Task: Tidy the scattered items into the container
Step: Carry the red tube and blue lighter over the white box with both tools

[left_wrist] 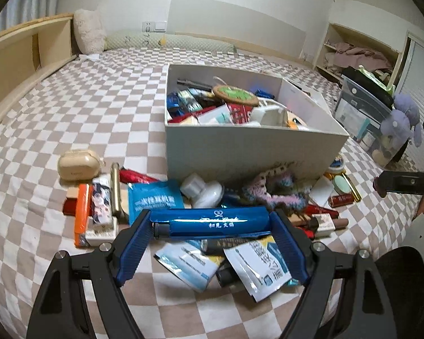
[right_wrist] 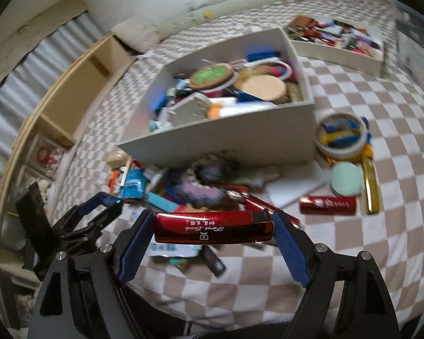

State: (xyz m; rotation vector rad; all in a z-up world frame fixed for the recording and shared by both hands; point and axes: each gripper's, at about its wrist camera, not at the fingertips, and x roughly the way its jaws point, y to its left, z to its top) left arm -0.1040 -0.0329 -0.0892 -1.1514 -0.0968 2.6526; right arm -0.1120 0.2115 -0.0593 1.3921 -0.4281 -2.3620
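A grey open box [left_wrist: 248, 152] stands on the checkered bed, filled with many small items; it also shows in the right wrist view [right_wrist: 226, 144]. My left gripper [left_wrist: 210, 221] is shut on a blue tube [left_wrist: 212, 221], held lengthwise between its blue pads above the scattered pile [left_wrist: 200, 192] in front of the box. My right gripper [right_wrist: 213, 228] is shut on a red tube [right_wrist: 212, 228], held above the same pile [right_wrist: 200, 189]. The left gripper shows at the lower left of the right wrist view [right_wrist: 107, 206].
Loose items lie by the box: a beige case [left_wrist: 77, 166], an orange bar [left_wrist: 81, 217], sachets [left_wrist: 257, 265], a red tube [right_wrist: 328, 204], a mint round tin [right_wrist: 346, 180] and a round tub [right_wrist: 342, 138]. A second filled box [right_wrist: 336, 42] stands behind. A wooden bed frame [left_wrist: 19, 65] runs along the left.
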